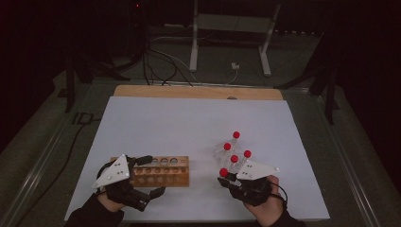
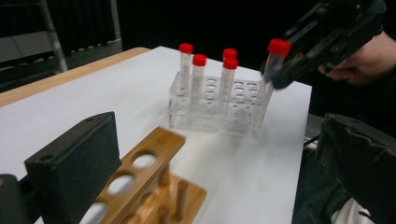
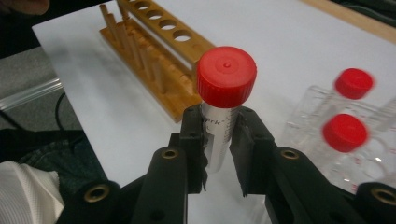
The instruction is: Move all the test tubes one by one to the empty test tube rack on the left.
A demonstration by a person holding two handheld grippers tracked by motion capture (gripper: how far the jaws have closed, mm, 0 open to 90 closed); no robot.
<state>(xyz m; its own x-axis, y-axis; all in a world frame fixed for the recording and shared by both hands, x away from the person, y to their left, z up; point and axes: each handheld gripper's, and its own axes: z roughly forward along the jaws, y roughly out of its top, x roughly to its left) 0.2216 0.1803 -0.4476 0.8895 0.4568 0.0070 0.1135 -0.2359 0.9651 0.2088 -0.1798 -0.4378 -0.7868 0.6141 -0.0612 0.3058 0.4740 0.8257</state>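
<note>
On the white sheet covering the table, a wooden rack lay toward the person's left and a clear plastic rack toward the right, well apart. The wooden rack's holes looked empty from above; the clear one carried four red-capped tubes standing upright. Just in front of the clear rack, the right gripper had its jaws clamped on a fifth tube, gripping the barrel just under the red cap. That tube's long axis ran nearly upright, tilted a little, cap uppermost, and it hung clear of the plastic rack. From those fingers the wooden rack lay off to the person's left, across bare sheet, so I judged that the tube would have to travel sideways and go down bottom-first into one of the open holes. The left gripper sat at the wooden rack's near left corner, its jaws standing wide apart with nothing between them, one on each side of the rack's end, nearer that rack than the right hand and perhaps placed to steady it.
</note>
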